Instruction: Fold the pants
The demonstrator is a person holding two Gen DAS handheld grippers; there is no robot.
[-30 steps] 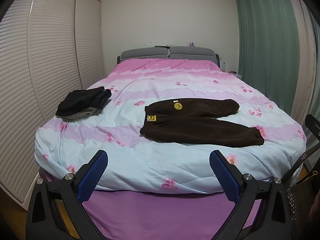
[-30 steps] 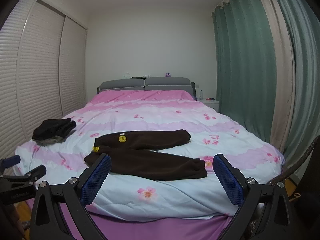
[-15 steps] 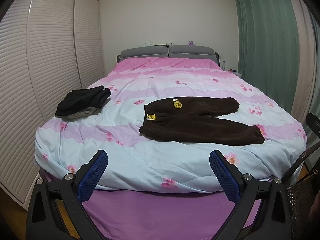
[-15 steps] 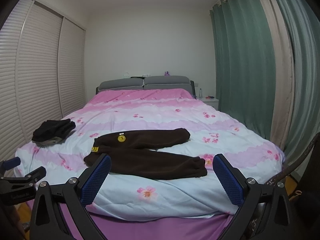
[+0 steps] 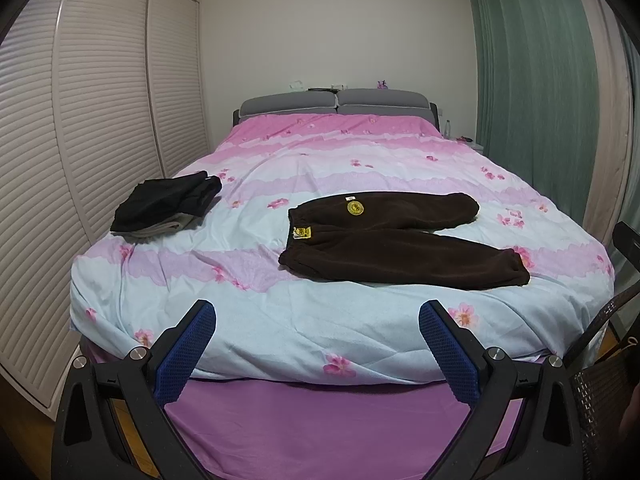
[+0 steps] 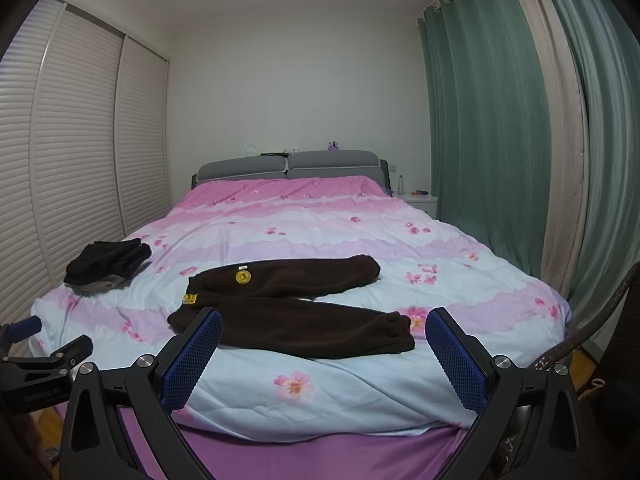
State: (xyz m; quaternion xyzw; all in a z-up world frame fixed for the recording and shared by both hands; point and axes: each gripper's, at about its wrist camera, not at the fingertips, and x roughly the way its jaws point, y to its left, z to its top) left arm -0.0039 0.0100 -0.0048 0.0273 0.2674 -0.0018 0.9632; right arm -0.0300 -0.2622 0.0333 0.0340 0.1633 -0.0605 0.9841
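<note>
Dark brown fleece pants [image 5: 396,240] lie spread flat on the bed, waistband to the left with a yellow round patch, both legs pointing right. They also show in the right wrist view [image 6: 296,304]. My left gripper [image 5: 316,320] is open and empty, held off the foot of the bed, well short of the pants. My right gripper [image 6: 324,328] is open and empty, also off the foot of the bed. The left gripper's fingers [image 6: 24,328] show at the left edge of the right wrist view.
The bed [image 5: 320,160] has a pink and pale blue flowered quilt. A folded pile of dark clothes [image 5: 168,202] lies at its left side. Slatted wardrobe doors [image 5: 80,120] stand left, green curtains [image 5: 520,80] right. A dark wicker chair [image 5: 600,392] is at the lower right.
Both views have tilted slightly, the right one a little upward. The pants and the clothes pile have not moved. Both grippers stay open.
</note>
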